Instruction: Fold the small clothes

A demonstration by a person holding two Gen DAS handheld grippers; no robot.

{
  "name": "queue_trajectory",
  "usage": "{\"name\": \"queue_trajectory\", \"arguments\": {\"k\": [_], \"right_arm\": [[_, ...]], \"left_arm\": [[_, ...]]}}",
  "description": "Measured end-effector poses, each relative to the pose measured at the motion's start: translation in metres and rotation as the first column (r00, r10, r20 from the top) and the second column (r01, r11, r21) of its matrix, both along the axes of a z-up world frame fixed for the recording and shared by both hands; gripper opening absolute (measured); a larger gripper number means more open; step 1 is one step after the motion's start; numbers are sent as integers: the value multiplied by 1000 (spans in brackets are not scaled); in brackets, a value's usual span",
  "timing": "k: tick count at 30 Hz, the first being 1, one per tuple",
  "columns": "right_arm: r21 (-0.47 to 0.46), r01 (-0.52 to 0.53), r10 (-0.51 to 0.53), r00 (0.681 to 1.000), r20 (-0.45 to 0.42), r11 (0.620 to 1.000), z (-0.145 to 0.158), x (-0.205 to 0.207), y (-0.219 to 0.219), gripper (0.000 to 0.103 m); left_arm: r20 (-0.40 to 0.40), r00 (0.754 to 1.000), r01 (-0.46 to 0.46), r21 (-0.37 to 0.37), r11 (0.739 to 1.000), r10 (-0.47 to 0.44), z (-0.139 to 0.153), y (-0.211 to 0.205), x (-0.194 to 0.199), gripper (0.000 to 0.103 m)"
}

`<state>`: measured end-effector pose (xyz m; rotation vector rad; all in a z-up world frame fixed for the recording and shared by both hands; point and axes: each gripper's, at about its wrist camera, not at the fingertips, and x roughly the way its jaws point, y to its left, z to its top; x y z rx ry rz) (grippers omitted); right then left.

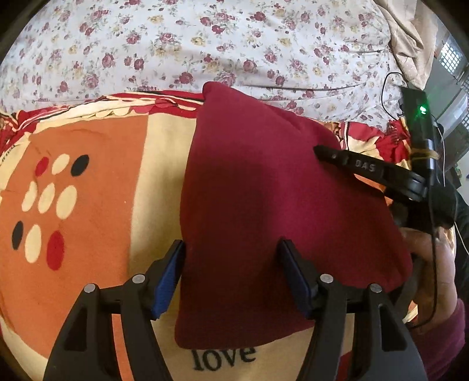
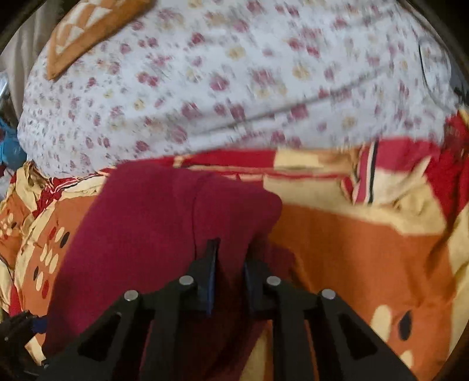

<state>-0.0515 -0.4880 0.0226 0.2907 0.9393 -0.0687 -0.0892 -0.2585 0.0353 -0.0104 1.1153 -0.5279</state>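
Observation:
A dark red garment (image 1: 263,205) lies folded in a long strip on an orange, cream and red patterned blanket (image 1: 88,190). My left gripper (image 1: 231,249) is open and hovers over the garment's near left edge; its left finger is over the blanket, its right finger over the cloth. My right gripper (image 1: 318,151) reaches in from the right over the garment's far right edge. In the right wrist view the right gripper (image 2: 230,249) has its jaws nearly closed with a fold of the dark red garment (image 2: 140,228) between them.
A white floral sheet (image 1: 205,44) covers the bed beyond the blanket. A beige cloth (image 1: 410,35) lies at the far right. The word "love" (image 1: 222,357) is printed on the blanket near me. An orange patterned pillow (image 2: 88,26) lies at the far left in the right wrist view.

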Motion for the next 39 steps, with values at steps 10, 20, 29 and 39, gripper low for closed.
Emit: {"name": "queue_trajectory", "arguments": {"k": [10,20,29,39], "right_arm": [[84,-51,52,999,-13,995,23,-74,27,54],[283,15,-29,998,48,959,7,-81,-8,85],[349,-40,29,999,38,936,-25,-43,-4,88],[333,-25,-4,996,86,943,-11,-42,3,45]], "left_arm": [[2,1000,3,-10,1000,-2,-1,2,-1,57],[-141,990,-36,-251,967,0,0,32,41,62],[-271,950,59,-323,945,-152,-32,7,77,68],[-213,970,50,-308,950,-120,-17,14,63,47]]}}
